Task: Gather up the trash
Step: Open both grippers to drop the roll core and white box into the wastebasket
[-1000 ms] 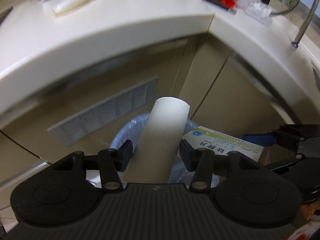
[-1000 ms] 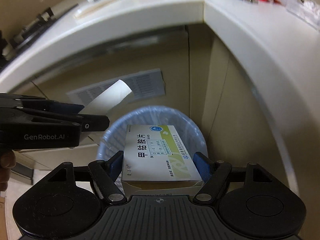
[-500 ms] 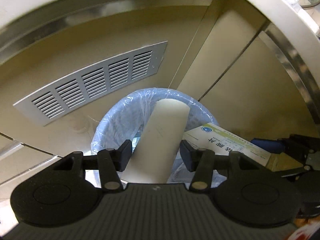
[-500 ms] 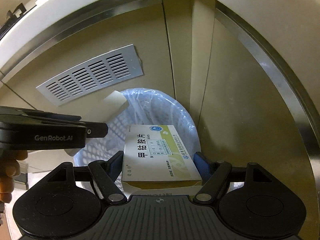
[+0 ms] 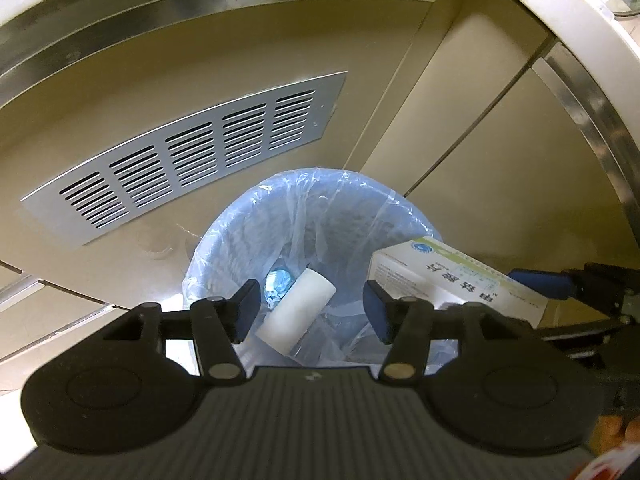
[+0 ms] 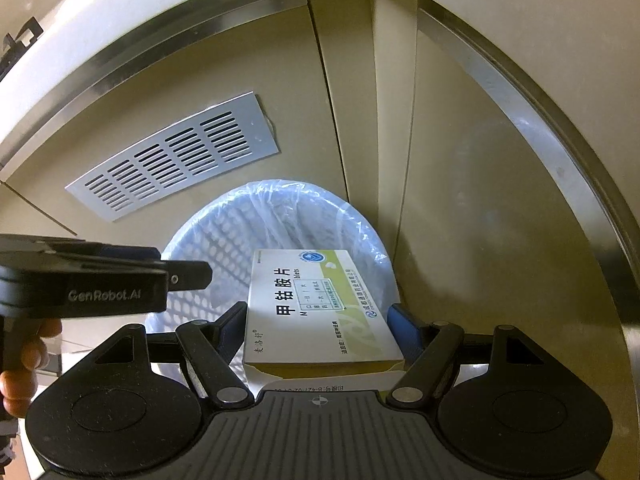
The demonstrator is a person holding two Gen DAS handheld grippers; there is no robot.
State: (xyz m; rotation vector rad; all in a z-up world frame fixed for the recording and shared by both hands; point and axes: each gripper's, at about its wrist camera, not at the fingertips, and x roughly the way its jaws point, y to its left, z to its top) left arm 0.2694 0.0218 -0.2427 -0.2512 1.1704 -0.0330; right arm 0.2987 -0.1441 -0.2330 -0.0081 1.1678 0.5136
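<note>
A mesh trash bin lined with a blue plastic bag [image 5: 320, 200] stands on the floor below both grippers; it also shows in the right wrist view [image 6: 248, 220]. My left gripper [image 5: 312, 304] is open above the bin. A white cardboard tube [image 5: 296, 316] lies free inside the bag, beside a crumpled blue wrapper [image 5: 278, 282]. My right gripper [image 6: 318, 320] is shut on a white and green medicine box [image 6: 320, 304], held over the bin; the box also shows at the right of the left wrist view [image 5: 452, 280]. The left gripper shows in the right wrist view [image 6: 100, 280].
Beige cabinet doors with a silver vent grille [image 5: 188, 160] stand behind the bin. A white countertop edge [image 6: 120, 28] with a metal strip overhangs above. Cabinet panels close in on the right [image 6: 500, 200].
Both grippers tilted down from the countertop toward the bin. My left gripper opened and the cardboard tube dropped into the bag. The right gripper still holds the box.
</note>
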